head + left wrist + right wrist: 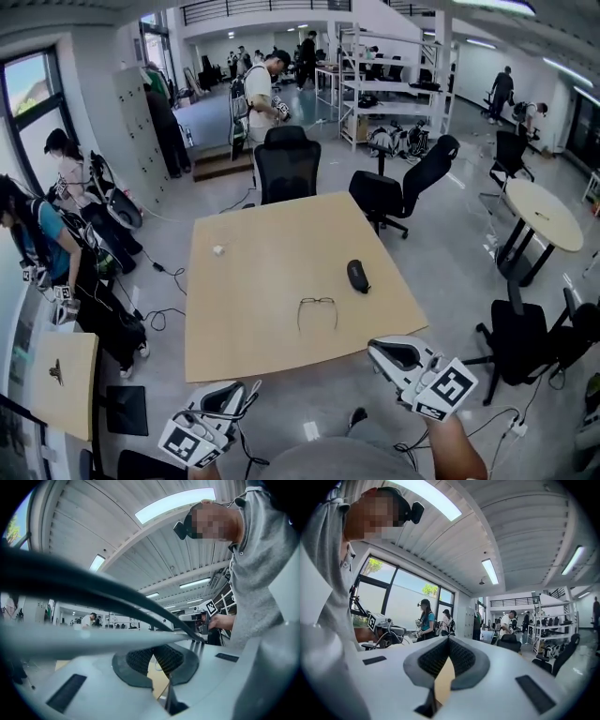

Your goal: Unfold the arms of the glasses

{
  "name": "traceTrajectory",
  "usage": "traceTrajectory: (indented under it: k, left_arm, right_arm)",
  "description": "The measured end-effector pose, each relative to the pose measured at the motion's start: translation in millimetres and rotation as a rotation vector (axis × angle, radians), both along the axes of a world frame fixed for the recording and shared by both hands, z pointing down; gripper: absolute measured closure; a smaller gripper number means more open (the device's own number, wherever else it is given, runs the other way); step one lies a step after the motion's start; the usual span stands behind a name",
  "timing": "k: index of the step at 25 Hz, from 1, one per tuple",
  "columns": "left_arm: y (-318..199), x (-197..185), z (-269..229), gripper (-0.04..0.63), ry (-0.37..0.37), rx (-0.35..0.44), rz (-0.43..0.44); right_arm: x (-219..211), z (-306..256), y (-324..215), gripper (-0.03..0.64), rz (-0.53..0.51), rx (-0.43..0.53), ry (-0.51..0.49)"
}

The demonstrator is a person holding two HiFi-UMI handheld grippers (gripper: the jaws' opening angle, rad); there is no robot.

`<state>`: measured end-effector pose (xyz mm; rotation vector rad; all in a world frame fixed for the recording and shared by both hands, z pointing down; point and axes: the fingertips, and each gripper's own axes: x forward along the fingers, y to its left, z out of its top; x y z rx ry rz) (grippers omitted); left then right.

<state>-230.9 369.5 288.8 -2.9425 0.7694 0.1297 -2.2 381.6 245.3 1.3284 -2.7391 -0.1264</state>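
A pair of thin dark-framed glasses [317, 313] lies on the wooden table [253, 319] near its front edge, with both arms appearing to stretch toward me. My left gripper [247, 390] hovers off the table's front-left corner, shut and empty. My right gripper [381, 350] hangs just off the front-right corner, also shut with nothing in it. In the left gripper view the ribbed pads [161, 660] meet, and a dark cable crosses in front. The right gripper view shows its pads [457, 660] together, with only a sliver of table behind them.
A black glasses case [357, 275] lies on the table right of centre, and a small white object [217, 250] sits at its left. Black office chairs [287, 167] stand behind the table. A round table [542, 214] is at the right. People stand at the left and back.
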Motion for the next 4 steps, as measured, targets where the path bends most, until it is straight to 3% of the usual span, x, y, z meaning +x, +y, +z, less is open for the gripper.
traceTrajectory:
  k: [4]
  left_arm:
    - [12,13,-11,0.589,0.009,-0.021,0.010]
  right_arm:
    - [14,-13,17,0.609,0.012,-0.022,0.005]
